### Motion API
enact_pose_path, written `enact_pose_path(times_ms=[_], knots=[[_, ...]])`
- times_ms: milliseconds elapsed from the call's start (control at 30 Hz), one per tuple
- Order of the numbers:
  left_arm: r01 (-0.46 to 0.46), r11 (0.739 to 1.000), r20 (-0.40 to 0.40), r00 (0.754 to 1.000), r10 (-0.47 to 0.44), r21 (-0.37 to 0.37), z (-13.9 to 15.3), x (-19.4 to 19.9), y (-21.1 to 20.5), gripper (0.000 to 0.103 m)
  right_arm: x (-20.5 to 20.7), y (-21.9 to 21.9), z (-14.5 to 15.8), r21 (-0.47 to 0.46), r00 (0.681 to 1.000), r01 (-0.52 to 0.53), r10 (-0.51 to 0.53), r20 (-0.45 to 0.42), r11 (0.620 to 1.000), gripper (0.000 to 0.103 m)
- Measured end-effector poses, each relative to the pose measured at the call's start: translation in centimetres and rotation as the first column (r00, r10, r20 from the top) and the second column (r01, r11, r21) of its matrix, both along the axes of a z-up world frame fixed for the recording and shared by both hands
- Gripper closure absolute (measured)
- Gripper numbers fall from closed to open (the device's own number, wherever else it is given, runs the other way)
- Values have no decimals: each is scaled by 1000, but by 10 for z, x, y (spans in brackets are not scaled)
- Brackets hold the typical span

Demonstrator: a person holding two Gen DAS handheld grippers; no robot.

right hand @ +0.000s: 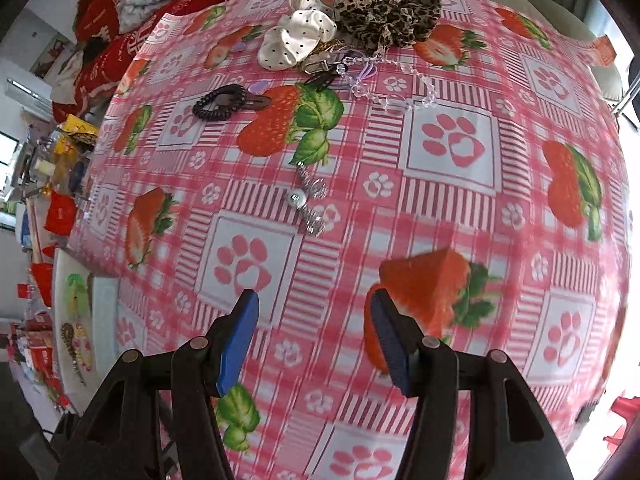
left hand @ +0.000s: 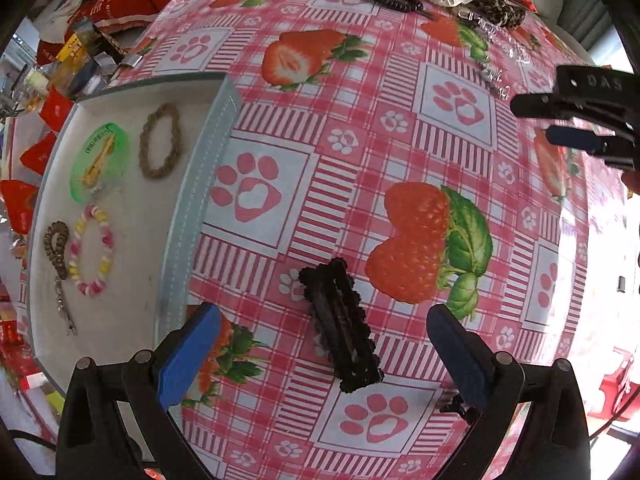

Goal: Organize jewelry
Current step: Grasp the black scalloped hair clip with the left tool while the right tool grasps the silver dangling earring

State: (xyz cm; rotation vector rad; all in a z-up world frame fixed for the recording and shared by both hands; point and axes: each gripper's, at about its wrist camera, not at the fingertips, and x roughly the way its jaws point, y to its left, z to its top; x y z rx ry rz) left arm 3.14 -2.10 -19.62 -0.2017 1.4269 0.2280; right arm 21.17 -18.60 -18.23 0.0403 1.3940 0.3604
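left gripper [left hand: 320, 356] spread wide over black hair clip [left hand: 340, 326] on tablecloth [left hand: 400, 152]; right gripper [right hand: 314, 340] parted, empty; tray [left hand: 192, 216] alongside.

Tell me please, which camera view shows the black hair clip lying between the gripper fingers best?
The left wrist view: the black hair clip lies flat on the tablecloth, whole and sharp, between the open fingers of the left gripper. The right wrist view does not show this clip.
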Motion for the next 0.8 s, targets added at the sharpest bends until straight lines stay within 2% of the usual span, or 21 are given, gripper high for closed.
enact_pose_path(times_ms=[33, 67, 100, 300, 433, 600, 733, 800], knots=[[-1, 1000, -3, 1000, 1, 4, -3, -1, -1, 0, 3, 1, -3, -8, 1000, -4, 4, 2, 1000, 41], [-4, 1000, -6, 1000, 4, 10, -5, -2, -2, 6, 6, 2, -6, -14, 1000, -8, 8, 4, 1000, 41], [-6, 1000, -17, 1000, 6, 13, -9, -4, -2, 7, 8, 2, -8, -21, 1000, -10, 10, 6, 1000, 41], [-25, 1000, -48, 998, 26, 15, -24, -11, 0, 7, 21, 12, -15, -46, 999, -34, 36, 36, 998, 41], [-43, 999, -42, 998, 42, -6, -28, -18, 3, 7, 25, 23, -16, -69, 996, -61, 65, 59, 996, 42], [-38, 999, -30, 999, 37, -18, -31, -18, 0, 14, 25, 41, -17, -141, 989, -94, 108, 97, 985, 52], [-2, 1000, -17, 1000, 1, -15, -27, -17, -11, 26, 25, 49, -18, -187, 984, -110, 133, 115, 976, 60], [13, 1000, -12, 1000, -13, -18, -23, -14, -16, 30, 25, 51, -17, -193, 983, -114, 139, 121, 975, 71]])
